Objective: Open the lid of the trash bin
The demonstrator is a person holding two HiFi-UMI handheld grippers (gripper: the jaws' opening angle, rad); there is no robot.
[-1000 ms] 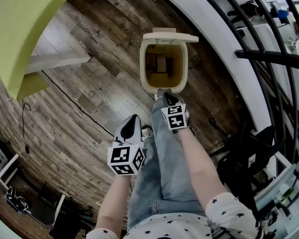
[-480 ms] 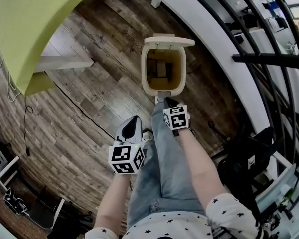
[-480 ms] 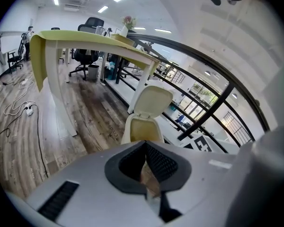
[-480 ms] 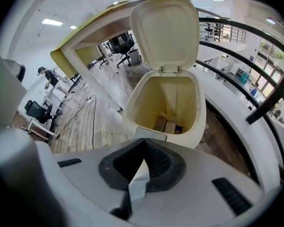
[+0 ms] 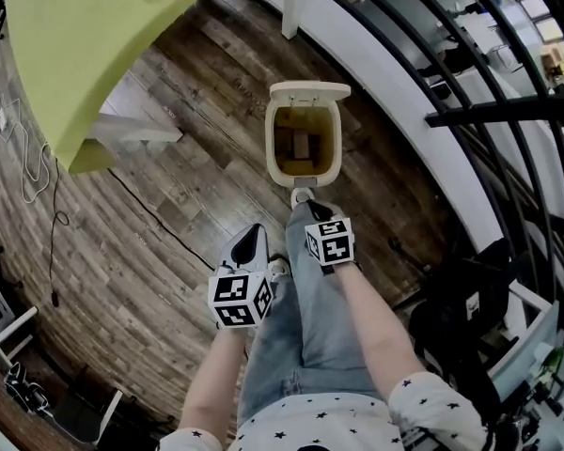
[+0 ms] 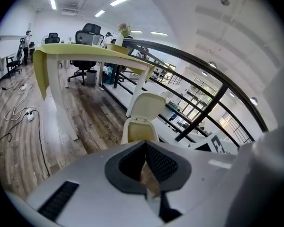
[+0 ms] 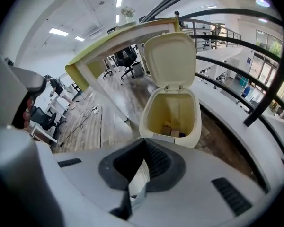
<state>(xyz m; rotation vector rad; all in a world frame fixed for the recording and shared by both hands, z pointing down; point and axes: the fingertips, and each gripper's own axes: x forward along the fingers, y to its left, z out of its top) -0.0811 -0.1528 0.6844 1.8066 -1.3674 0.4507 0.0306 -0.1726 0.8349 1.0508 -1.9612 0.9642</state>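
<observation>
Leg in blue jeans (image 5: 305, 299), nearest, running forward between the two tools; its shoe (image 5: 301, 195) touches the foot of the bin, most likely on a pedal that props the lid, though no pedal can be made out.

Left gripper (image 5: 254, 231): jaws pressed together, nothing between them, held low over the plank floor (image 5: 169, 205), left of the leg and apart from the bin; apparently idle.

Right gripper (image 5: 310, 208): jaws likewise together and empty, pointed at the bin just beyond the shoe, touching neither rim nor lid.

Trash bin (image 5: 304, 173): cream plastic, rounded-rectangular, on the floor just ahead of the shoe, beside the white curved kerb. Yellowish inside; brown cardboard scraps (image 5: 301, 144) at the bottom.

Lid (image 5: 308, 90): cream, hinged at the far edge, swung up and back; the task looks done.

Green desk (image 5: 94, 45), far left. Black railing (image 5: 508, 111), right.
</observation>
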